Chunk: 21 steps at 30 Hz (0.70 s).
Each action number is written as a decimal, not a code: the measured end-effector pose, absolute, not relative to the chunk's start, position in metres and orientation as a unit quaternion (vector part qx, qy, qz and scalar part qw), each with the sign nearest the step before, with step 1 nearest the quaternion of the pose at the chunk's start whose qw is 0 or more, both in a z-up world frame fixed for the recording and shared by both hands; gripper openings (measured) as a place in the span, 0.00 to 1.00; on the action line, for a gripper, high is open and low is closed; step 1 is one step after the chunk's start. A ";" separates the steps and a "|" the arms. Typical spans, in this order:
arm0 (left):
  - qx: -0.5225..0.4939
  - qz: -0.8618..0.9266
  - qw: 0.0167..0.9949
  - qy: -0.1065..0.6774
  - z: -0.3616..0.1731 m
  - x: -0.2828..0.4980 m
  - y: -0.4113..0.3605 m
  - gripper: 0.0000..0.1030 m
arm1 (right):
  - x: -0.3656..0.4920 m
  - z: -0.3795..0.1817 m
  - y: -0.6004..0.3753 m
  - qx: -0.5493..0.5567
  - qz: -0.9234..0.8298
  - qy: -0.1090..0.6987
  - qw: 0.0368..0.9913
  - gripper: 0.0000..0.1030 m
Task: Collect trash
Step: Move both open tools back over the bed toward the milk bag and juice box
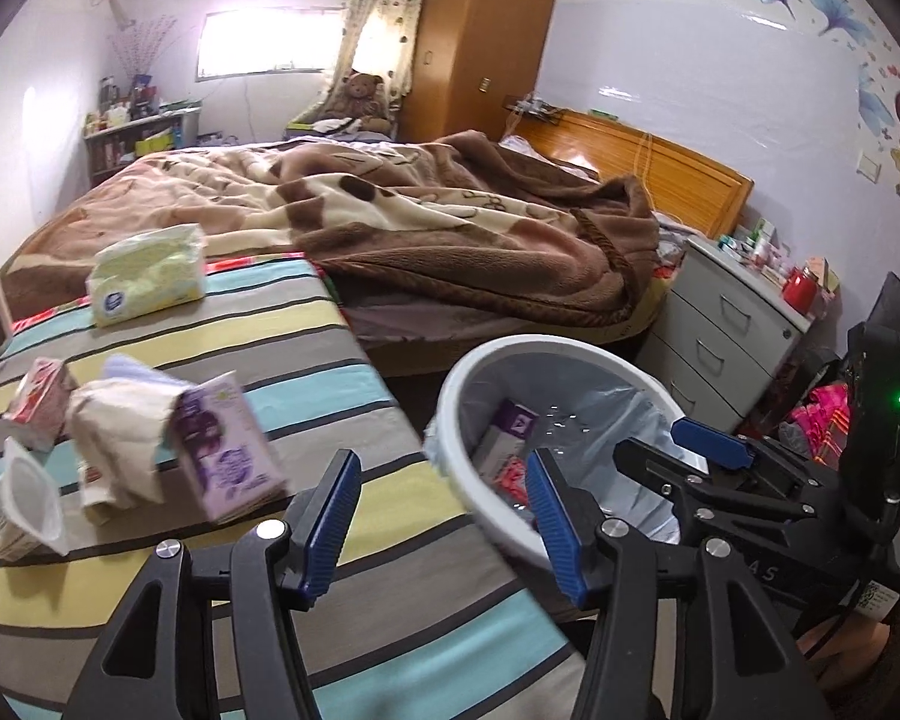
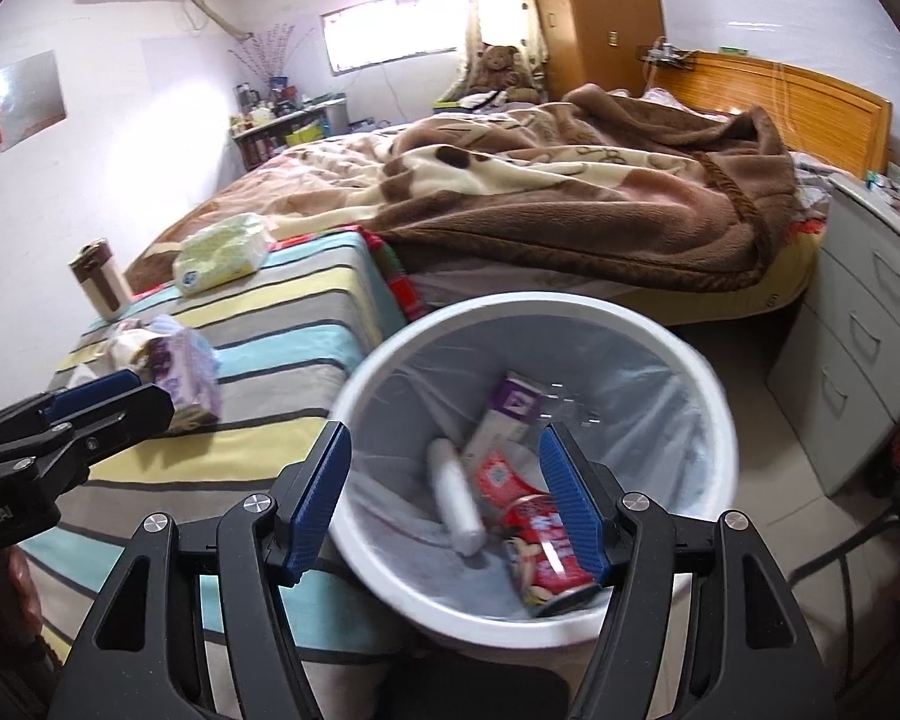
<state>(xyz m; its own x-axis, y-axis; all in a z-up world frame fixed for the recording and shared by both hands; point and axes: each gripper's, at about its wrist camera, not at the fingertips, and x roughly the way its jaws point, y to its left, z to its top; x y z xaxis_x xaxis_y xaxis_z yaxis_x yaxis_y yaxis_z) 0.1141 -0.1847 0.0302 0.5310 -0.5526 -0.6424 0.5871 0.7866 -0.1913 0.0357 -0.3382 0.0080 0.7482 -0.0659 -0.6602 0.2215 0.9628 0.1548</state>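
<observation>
A white bin (image 1: 450, 402) with a clear liner stands beside the striped surface (image 1: 360, 516); in the right wrist view the bin (image 2: 714, 408) holds a purple box (image 2: 519, 402), a white tube (image 2: 456, 495) and a red can (image 2: 540, 552). On the stripes lie a purple carton (image 1: 222, 450), crumpled paper (image 1: 120, 432), a pink carton (image 1: 39, 399) and a plastic cup (image 1: 24, 504). My left gripper (image 1: 444, 516) is open and empty over the surface's edge. My right gripper (image 2: 444, 498) is open and empty above the bin.
A tissue pack (image 1: 150, 279) and a brown flask (image 2: 99, 285) stand farther back on the stripes. A bed with a brown blanket (image 1: 450, 222) lies behind. A grey drawer unit (image 1: 720, 324) stands right of the bin.
</observation>
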 end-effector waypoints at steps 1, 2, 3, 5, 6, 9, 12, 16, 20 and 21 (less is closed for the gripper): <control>0.021 -0.320 0.877 0.358 0.030 0.115 -0.177 0.55 | 0.037 0.008 -0.335 0.115 -0.071 0.345 0.929 0.65; 0.020 -0.314 0.880 0.356 0.030 0.116 -0.171 0.55 | 0.038 0.009 -0.332 0.118 -0.063 0.342 0.930 0.69; 0.018 -0.309 0.882 0.354 0.031 0.117 -0.161 0.55 | 0.040 0.010 -0.327 0.119 -0.056 0.338 0.932 0.71; 0.011 -0.296 0.887 0.353 0.031 0.121 -0.146 0.57 | 0.042 0.011 -0.319 0.118 -0.046 0.332 0.935 0.75; 0.006 -0.291 0.889 0.353 0.031 0.123 -0.138 0.57 | 0.043 0.011 -0.315 0.117 -0.041 0.331 0.935 0.75; -0.006 -0.271 0.896 0.351 0.031 0.128 -0.114 0.58 | 0.051 0.013 -0.302 0.114 -0.028 0.330 0.937 0.75; -0.015 -0.248 0.903 0.351 0.030 0.133 -0.090 0.58 | 0.057 0.013 -0.291 0.109 -0.018 0.331 0.937 0.75; -0.029 -0.220 0.909 0.353 0.027 0.141 -0.059 0.58 | 0.065 0.013 -0.279 0.104 -0.007 0.336 0.936 0.75; -0.037 -0.195 0.913 0.356 0.023 0.148 -0.033 0.58 | 0.074 0.009 -0.264 0.097 0.004 0.344 0.934 0.75; -0.038 -0.190 0.914 0.357 0.022 0.149 -0.030 0.58 | 0.077 0.008 -0.260 0.096 0.007 0.345 0.934 0.75</control>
<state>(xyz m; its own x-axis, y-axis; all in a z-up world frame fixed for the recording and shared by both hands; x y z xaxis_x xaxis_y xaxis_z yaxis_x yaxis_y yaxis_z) 0.1491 -0.0300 0.0223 0.6723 -0.3750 -0.6382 0.3207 0.9246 -0.2055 0.0767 -0.2604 0.0085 0.7617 0.0792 -0.6430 0.0536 0.9814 0.1845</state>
